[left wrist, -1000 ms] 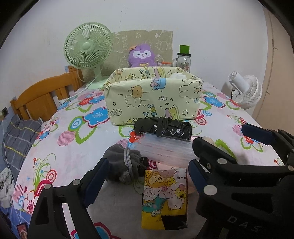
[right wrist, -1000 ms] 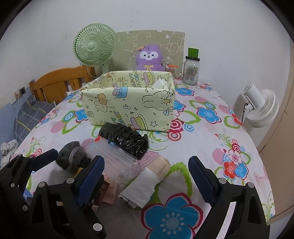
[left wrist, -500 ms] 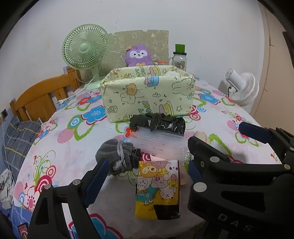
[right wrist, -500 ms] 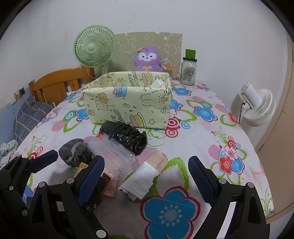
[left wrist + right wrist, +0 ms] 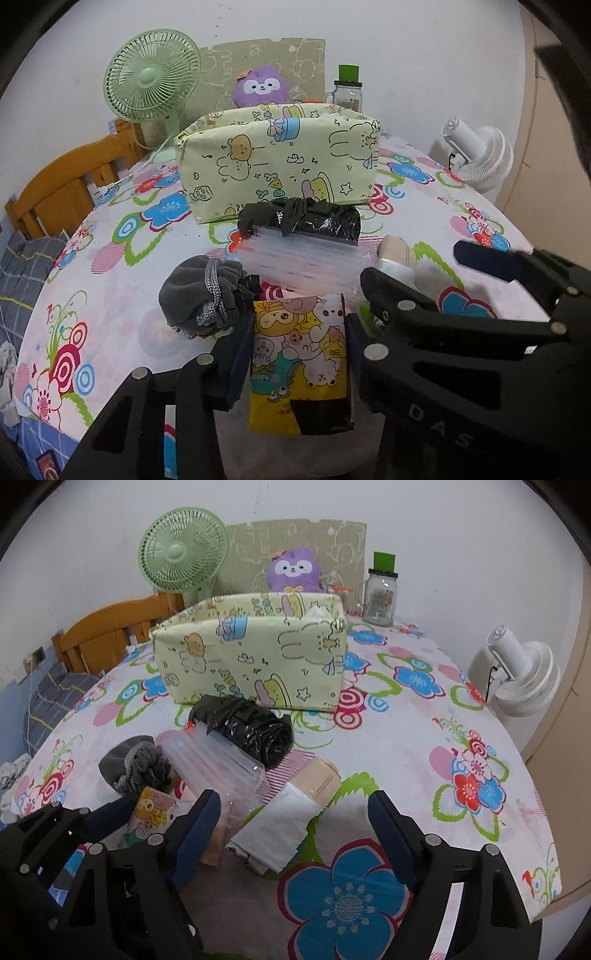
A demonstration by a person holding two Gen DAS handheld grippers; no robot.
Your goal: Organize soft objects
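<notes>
My left gripper [image 5: 299, 354] is shut on a yellow cartoon tissue pack [image 5: 299, 365] at the table's near edge; the pack also shows in the right wrist view [image 5: 149, 810]. A grey drawstring pouch [image 5: 201, 293], a clear plastic bag stack [image 5: 306, 260], a black plastic roll [image 5: 301, 221] and a white-and-beige roll [image 5: 291, 808] lie close by. The pale yellow fabric storage box [image 5: 280, 162] stands open behind them. My right gripper [image 5: 295, 819] is open and empty over the white-and-beige roll.
A green fan [image 5: 153, 79], a purple plush [image 5: 260, 86] and a glass jar [image 5: 347, 92] stand at the back of the flowered table [image 5: 110, 258]. A wooden chair [image 5: 62, 184] is at left, a white fan [image 5: 476, 155] at right.
My left gripper's fingers have closed from wide open onto the tissue pack. Both grippers have pulled back a little and risen slightly.
</notes>
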